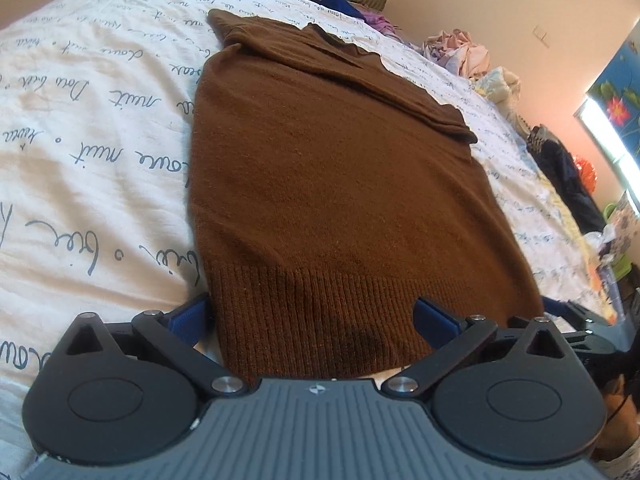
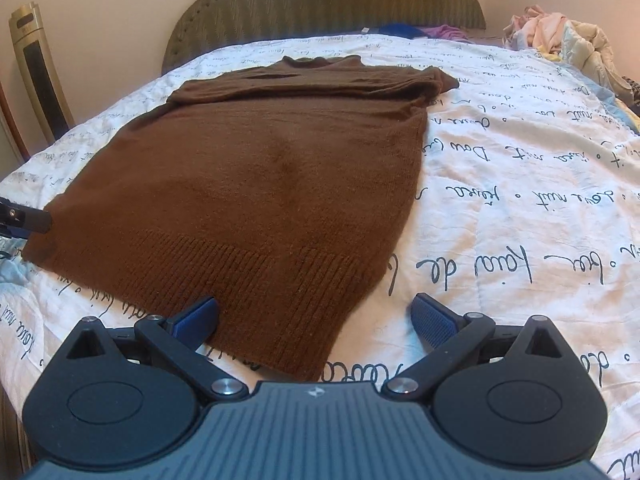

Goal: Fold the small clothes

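A brown knitted sweater (image 1: 328, 184) lies flat on the bed, sleeves folded across its top, ribbed hem toward me; it also shows in the right wrist view (image 2: 256, 184). My left gripper (image 1: 316, 320) is open, its jaws wide to either side of the hem's left corner. My right gripper (image 2: 316, 320) is open, its jaws wide astride the hem's right corner, the left finger (image 2: 196, 320) over the ribbing. The left gripper's tip (image 2: 24, 220) shows at the sweater's left edge in the right wrist view.
The bed has a white sheet with handwriting print (image 2: 520, 200) and a green headboard (image 2: 320, 4). A heap of loose clothes (image 2: 560, 36) lies at the far right of the bed. A tall heater (image 2: 40, 76) stands at the left wall.
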Demonstrator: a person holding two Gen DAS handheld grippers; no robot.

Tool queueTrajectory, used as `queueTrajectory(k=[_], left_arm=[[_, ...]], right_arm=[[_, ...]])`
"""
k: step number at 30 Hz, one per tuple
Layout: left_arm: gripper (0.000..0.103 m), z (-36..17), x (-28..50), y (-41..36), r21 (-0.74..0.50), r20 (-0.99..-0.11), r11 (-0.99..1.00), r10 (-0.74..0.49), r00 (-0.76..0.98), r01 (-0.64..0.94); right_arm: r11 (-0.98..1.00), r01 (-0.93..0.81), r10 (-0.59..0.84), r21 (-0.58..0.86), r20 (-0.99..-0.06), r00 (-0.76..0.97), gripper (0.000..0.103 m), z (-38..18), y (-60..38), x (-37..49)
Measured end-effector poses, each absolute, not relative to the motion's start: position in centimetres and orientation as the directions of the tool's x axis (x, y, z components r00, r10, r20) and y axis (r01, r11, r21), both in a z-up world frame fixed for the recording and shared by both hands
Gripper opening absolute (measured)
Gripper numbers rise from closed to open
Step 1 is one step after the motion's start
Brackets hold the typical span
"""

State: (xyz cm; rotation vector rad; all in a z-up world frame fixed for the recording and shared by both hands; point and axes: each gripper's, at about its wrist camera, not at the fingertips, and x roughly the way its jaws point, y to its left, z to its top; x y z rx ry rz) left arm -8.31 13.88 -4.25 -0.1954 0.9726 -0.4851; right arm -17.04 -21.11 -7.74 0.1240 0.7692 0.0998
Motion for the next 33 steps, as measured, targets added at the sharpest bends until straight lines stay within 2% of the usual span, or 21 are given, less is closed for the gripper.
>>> queueTrajectory(k=[6,16,18,19,20,21,22,23,24,25,28,33], left_arm=[[0.103,-4.2,-8.3,12.9,-0.306,-0.766,0.897,-0.431,0.476,0.320],[0.103,-4.4,-8.6,12.7,-0.304,-0.743,0.914,-0.403,0.534,0.267],[0.097,-4.5,-8.9,12.1,-0.267,-0.744,0.921,-0.385,0.547,0.285],[0.087,-4.4,-9.3,11.9,-0.234,-0.740,0.929,-0.362,0.567,0.288],[0.055,-4.2,-9.7,11.7,-0.189,-0.740,0.941,-0.325,0.589,0.282],[0.025,-4.0,-9.9,12.0,-0.185,-0.739,0.942,-0.321,0.592,0.280],[0.013,-4.0,-9.8,12.9,-0.257,-0.733,0.927,-0.372,0.569,0.275],[0.013,-4.1,-9.8,13.8,-0.317,-0.723,0.912,-0.411,0.556,0.261],[0.013,-4.0,-10.1,14.2,-0.320,-0.715,0.911,-0.413,0.564,0.262],[0.013,-4.0,-10.4,14.5,-0.315,-0.706,0.909,-0.417,0.572,0.274],[0.013,-4.2,-10.6,15.7,-0.377,-0.681,0.886,-0.463,0.567,0.271],[0.012,-3.4,-9.7,18.4,-0.609,-0.539,0.749,-0.633,0.556,0.262]], right_arm=[[0.989,-0.038,0.125,0.141,-0.686,0.717,0.103,-7.6,-21.1,-17.0],[0.992,-0.037,0.112,0.122,-0.687,0.718,0.103,-7.5,-20.6,-16.9],[0.992,-0.048,0.118,0.119,-0.685,0.719,0.103,-7.6,-20.4,-16.9],[0.991,-0.056,0.124,0.122,-0.679,0.723,0.099,-7.6,-20.4,-17.1],[0.989,-0.069,0.138,0.130,-0.667,0.732,0.093,-7.5,-20.4,-17.3],[0.986,-0.085,0.157,0.140,-0.652,0.741,0.073,-7.4,-20.4,-17.7],[0.984,-0.099,0.170,0.146,-0.641,0.748,0.046,-7.3,-20.4,-18.0],[0.981,-0.116,0.189,0.156,-0.634,0.750,0.034,-7.3,-20.4,-18.3],[0.976,-0.128,0.211,0.176,-0.625,0.752,0.016,-7.2,-20.4,-18.5],[0.969,-0.141,0.237,0.201,-0.614,0.753,0.012,-7.2,-20.6,-18.8],[0.956,-0.155,0.279,0.250,-0.603,0.747,0.011,-7.2,-21.3,-18.7],[0.931,-0.169,0.332,0.323,-0.558,0.760,0.010,-5.1,-23.3,-18.3]])
